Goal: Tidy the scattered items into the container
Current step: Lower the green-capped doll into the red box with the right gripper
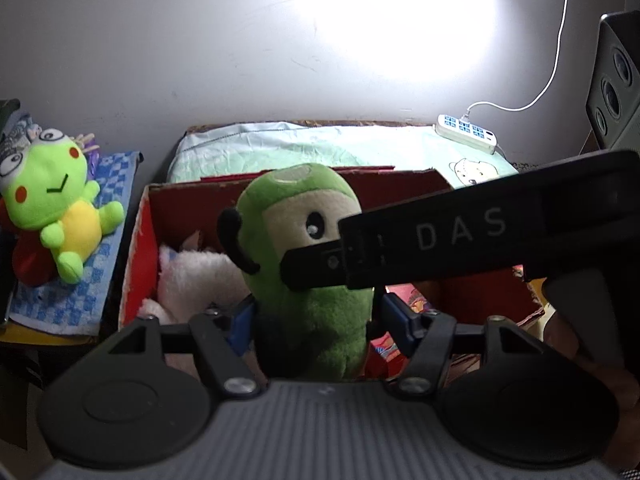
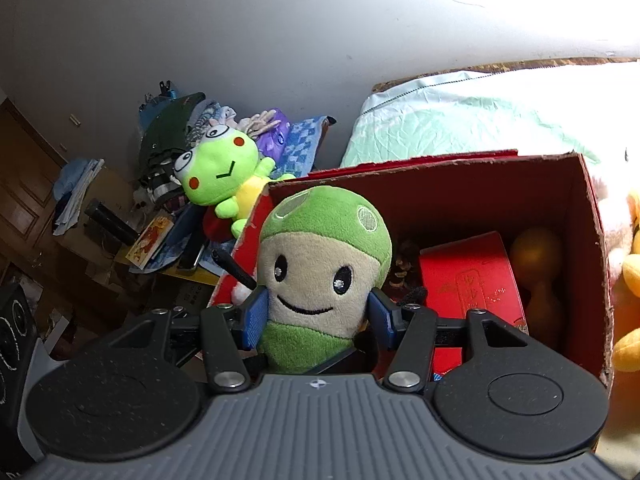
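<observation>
A green mushroom plush [image 1: 310, 280] with a beige smiling face [image 2: 316, 280] is gripped by both grippers over the red cardboard box [image 1: 138, 248]. My left gripper [image 1: 314, 320] is shut on its lower body. My right gripper [image 2: 318, 316] is shut on its face from both sides; its black finger [image 1: 420, 244] crosses the left wrist view. The box [image 2: 592, 240] holds a white plush [image 1: 192, 276], a red tin [image 2: 472, 292] and an orange figure [image 2: 536, 264]. A green frog plush [image 1: 60, 208] lies left of the box, also in the right wrist view [image 2: 224, 176].
The frog lies on a blue checked towel [image 1: 108, 256] among piled clutter [image 2: 168, 148]. A pale green cloth [image 1: 320, 148] covers the surface behind the box, with a power strip [image 1: 466, 132] on it. A speaker [image 1: 616, 84] stands at right. Yellow plush [image 2: 630, 280] sits right of the box.
</observation>
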A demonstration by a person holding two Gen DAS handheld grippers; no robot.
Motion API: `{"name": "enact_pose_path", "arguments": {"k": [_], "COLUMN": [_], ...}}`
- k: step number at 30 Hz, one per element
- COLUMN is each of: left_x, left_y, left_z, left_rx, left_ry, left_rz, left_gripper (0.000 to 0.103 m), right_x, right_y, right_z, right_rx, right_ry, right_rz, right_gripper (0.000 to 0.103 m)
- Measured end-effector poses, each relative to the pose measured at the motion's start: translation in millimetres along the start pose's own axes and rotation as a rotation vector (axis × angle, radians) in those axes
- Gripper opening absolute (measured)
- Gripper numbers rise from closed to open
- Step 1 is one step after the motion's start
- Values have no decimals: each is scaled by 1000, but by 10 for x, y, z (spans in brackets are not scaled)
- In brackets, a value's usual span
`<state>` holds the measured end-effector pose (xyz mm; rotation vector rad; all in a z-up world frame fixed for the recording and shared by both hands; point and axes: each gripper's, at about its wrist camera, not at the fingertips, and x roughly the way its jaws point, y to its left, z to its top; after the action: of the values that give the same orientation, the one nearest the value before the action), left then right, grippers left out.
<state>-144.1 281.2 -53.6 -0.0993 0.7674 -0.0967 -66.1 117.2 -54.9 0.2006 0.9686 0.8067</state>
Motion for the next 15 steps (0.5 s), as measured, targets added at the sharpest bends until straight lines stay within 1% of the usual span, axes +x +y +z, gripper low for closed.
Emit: {"name": "enact_pose_path", "arguments": {"k": [3,7,11,15], "left_x": [76,163,170,142], "left_y": [46,103,145,183], "left_z": [-47,-120,-169,-186], "left_rx": [-5,16,35,34], "left_ry": [43,76,82,82], "left_rz": [-26,-41,-65,-84], "left_gripper": [63,63,63,63], "right_x": [105,203,291,350], "right_y": [-49,-76,-59,11], "right_z": [-53,-117,-126,-82], "right_rx": [29,41,43,-10], "right_ry": [17,29,21,41], "right_rz": [-35,-69,-117,-152], "right_gripper": [56,56,56,56]}}
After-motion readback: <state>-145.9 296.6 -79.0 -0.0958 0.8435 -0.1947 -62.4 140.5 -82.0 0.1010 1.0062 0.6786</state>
